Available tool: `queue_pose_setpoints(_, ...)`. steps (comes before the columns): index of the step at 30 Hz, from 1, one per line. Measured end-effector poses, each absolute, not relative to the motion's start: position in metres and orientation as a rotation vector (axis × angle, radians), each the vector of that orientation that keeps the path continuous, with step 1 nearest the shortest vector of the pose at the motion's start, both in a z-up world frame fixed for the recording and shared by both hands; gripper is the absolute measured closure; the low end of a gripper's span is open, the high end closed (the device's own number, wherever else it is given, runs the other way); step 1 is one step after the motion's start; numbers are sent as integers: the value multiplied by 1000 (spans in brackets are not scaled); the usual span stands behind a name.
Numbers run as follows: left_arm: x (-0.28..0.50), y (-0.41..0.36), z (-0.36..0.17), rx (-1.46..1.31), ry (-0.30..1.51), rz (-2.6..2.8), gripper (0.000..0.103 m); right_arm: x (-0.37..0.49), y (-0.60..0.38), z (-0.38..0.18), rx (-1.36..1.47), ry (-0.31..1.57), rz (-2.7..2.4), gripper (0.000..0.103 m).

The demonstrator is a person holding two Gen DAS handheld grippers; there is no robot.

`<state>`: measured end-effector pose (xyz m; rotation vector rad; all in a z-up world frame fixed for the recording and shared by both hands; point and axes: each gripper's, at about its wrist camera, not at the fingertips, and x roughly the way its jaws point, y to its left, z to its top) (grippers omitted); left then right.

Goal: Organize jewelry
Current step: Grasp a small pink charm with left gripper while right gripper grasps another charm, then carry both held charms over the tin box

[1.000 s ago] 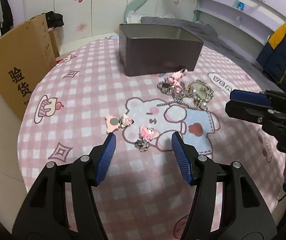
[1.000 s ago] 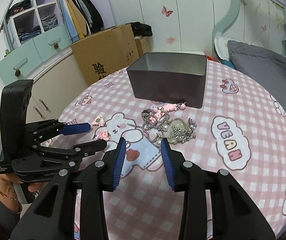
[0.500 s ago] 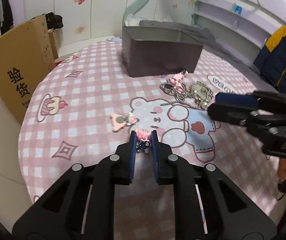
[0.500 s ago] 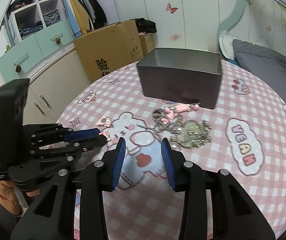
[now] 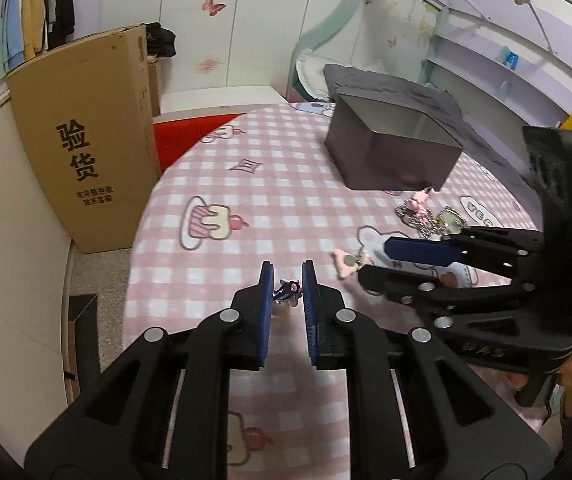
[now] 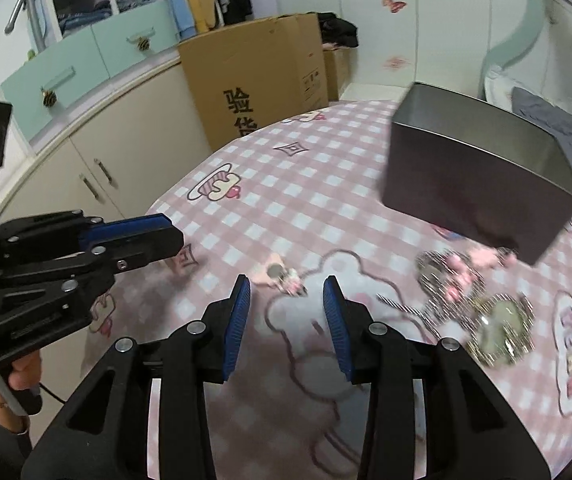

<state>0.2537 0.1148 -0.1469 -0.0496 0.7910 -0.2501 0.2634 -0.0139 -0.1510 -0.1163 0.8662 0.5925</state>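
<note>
Jewelry lies on your pink checked desk [image 5: 286,184]. Largest is the dark open box [image 5: 390,152] at the far side, with the tangled silver chain pile [image 6: 482,308] just in front of it. Your right gripper [image 6: 286,320] holds its jaws spread above the pink charm [image 6: 282,274]. Your left gripper [image 5: 287,300] has its jaws pinching a small pink-and-silver charm [image 5: 286,291], lifted above the cloth.
</note>
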Motion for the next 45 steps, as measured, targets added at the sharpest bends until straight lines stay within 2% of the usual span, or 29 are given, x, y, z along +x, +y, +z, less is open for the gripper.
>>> queue_pose_setpoints(4,257,119,-146,-51,788,-245,89,270,-3,-157,-169,878,585,68)
queue_pose_setpoints(7,259,119,-144,-52,785,-247,89,269,-1,-158,-208,869,576,82)
queue_pose_setpoints(10,262,115,-141,-50,779,-256,89,266,0,-158,-246,861,572,86)
queue_pose_setpoints(11,263,113,-140,-49,777,-259,89,265,-1,-158,-253,855,574,96)
queue_pose_setpoints(12,264,110,-138,-47,772,-265,89,265,-2,-158,-252,861,580,98)
queue_pose_setpoints(17,268,93,-124,-22,747,-292,89,264,-20,-151,-219,855,583,98)
queue_pose_setpoints(33,326,4,-72,66,682,-414,89,297,-122,-76,-65,712,463,98)
queue_pose_setpoints(45,388,-23,-99,-30,837,-499,88,348,-152,-90,71,770,458,98)
